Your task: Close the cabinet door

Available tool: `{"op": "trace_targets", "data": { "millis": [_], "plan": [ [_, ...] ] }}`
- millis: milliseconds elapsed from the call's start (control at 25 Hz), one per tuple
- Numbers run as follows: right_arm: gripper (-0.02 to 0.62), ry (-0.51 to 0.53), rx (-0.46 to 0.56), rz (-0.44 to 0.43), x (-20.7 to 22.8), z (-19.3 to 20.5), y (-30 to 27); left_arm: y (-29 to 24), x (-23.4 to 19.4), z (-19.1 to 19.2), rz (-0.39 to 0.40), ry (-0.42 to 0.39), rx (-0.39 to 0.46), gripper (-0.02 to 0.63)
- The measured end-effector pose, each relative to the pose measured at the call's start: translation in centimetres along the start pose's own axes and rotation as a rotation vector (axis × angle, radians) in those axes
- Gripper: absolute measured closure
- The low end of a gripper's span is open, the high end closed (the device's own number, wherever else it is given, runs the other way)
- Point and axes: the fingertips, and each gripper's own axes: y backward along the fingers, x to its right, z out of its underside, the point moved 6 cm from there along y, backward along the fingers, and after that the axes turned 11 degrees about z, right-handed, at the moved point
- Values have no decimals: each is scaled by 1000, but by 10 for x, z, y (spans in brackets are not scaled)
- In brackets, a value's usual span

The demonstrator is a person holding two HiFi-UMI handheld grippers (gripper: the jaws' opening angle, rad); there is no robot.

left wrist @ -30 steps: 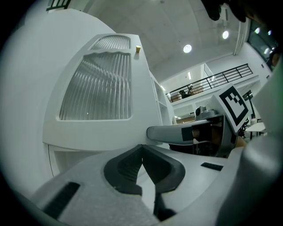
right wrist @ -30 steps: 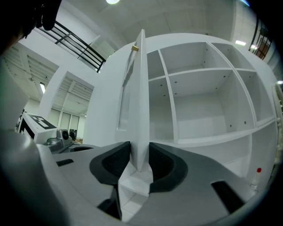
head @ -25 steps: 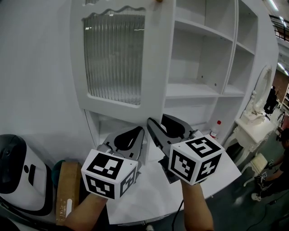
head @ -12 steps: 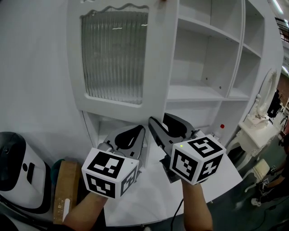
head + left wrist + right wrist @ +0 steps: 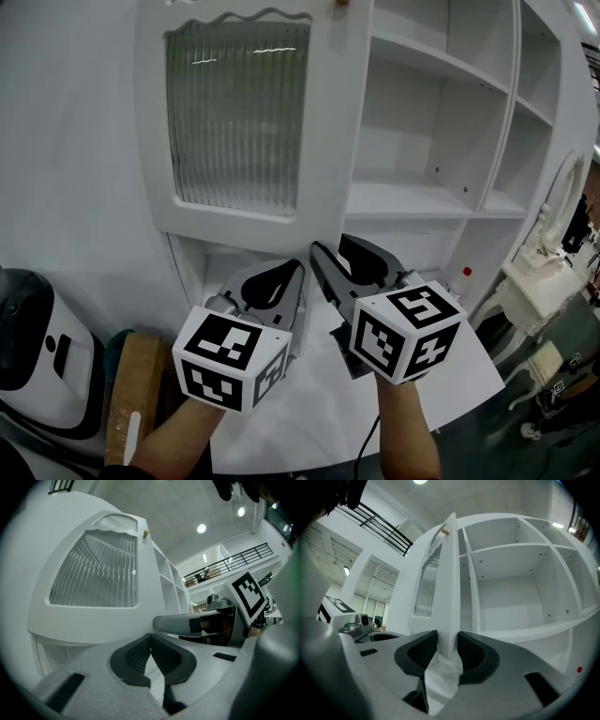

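Your right claw (image 5: 447,637) is grasping the free edge of the cabinet door (image 5: 449,588). The door's thin white edge stands upright between the jaws, which have just been closing a little onto it. From that claw the door's ribbed glass panel (image 5: 239,117) spreads up and to the left, with the door standing open from the cabinet. The bare shelves (image 5: 412,197) lie up and to the right of the claw. Your left claw (image 5: 150,637) is clenched with nothing in it, its tips together. It sits just beside the right claw on that claw's left, under the door's lower rail. Below both claws is the white worktop (image 5: 309,412), and off to the right of the right claw stands a small red-capped bottle (image 5: 462,277)
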Motion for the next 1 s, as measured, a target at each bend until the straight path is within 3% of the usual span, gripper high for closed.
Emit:
{"op": "trace_targets", "data": {
  "millis": [1000],
  "plan": [
    [443, -9, 29, -48, 27, 4, -42, -41, -28, 2, -89, 7, 17, 594]
  ]
}}
